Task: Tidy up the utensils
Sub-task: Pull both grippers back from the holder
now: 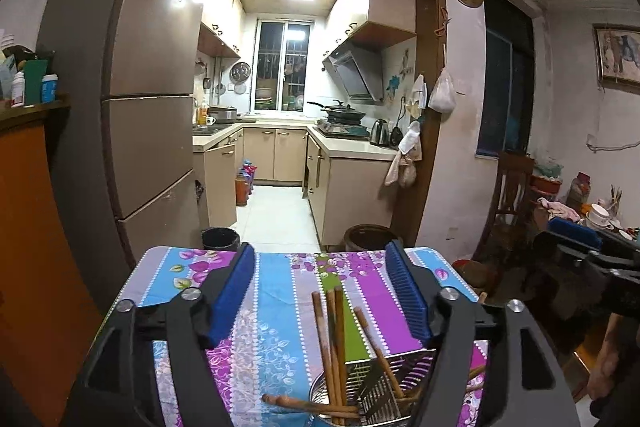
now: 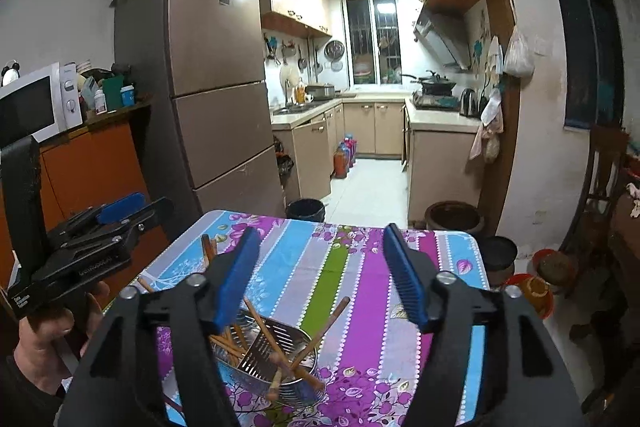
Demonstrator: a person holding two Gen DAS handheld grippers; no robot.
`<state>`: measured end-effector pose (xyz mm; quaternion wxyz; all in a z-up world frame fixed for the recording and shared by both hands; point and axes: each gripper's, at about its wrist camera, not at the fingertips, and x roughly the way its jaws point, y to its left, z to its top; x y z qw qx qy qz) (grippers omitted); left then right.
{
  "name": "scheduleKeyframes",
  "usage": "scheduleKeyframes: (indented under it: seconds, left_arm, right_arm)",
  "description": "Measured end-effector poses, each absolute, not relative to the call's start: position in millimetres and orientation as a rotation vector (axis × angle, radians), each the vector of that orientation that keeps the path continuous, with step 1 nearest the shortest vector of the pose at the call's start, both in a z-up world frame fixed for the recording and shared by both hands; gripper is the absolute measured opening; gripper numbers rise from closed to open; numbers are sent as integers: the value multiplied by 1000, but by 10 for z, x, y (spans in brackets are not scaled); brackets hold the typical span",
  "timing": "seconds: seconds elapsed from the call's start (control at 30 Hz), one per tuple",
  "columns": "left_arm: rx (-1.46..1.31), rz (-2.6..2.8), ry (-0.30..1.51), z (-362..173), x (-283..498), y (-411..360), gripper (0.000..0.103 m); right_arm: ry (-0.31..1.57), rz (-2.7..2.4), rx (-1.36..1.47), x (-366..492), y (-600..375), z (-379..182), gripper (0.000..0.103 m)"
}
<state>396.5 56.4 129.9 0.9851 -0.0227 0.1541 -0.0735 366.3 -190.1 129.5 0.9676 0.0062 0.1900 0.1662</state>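
Note:
A round metal holder [image 2: 306, 359] stands near the front of a table with a striped floral cloth [image 2: 360, 267]. It holds several brown wooden chopsticks [image 2: 264, 327] and a slotted metal spatula [image 2: 264, 351]. In the left wrist view the holder [image 1: 320, 383] shows low down, with chopsticks [image 1: 334, 331] leaning out and the spatula [image 1: 380, 383] inside. My left gripper [image 1: 322, 259] is open and empty above the table. My right gripper [image 2: 320, 243] is open and empty above the holder. The left gripper also shows in the right wrist view [image 2: 120, 211], held in a hand at the left.
A tall brown fridge [image 1: 148, 99] stands left of the table, with an orange cabinet [image 2: 92, 163] and a microwave [image 2: 36, 103] beyond. A dark bin [image 1: 220, 238] and a clay pot [image 1: 368, 237] sit past the table's far edge. A wooden chair [image 1: 508, 195] is at right.

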Motion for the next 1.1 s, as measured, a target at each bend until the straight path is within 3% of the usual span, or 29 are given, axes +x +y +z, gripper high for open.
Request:
scheduleKeyframes:
  seconds: [0.07, 0.13, 0.23, 1.1]
  left_arm:
    - [-44, -140, 302, 1278, 3906, 571, 78]
    - [-50, -126, 282, 1258, 3793, 601, 92]
    - [-49, -90, 228, 1250, 3549, 657, 98]
    - [-90, -39, 89, 783, 1109, 790, 98]
  right_arm:
    - [352, 331, 1, 3571, -1889, 1277, 83]
    - [330, 325, -7, 3498, -1883, 1263, 90]
    - [286, 306, -18, 3338, -1863, 1240, 97]
    - [172, 230, -26, 1380, -1831, 684, 97]
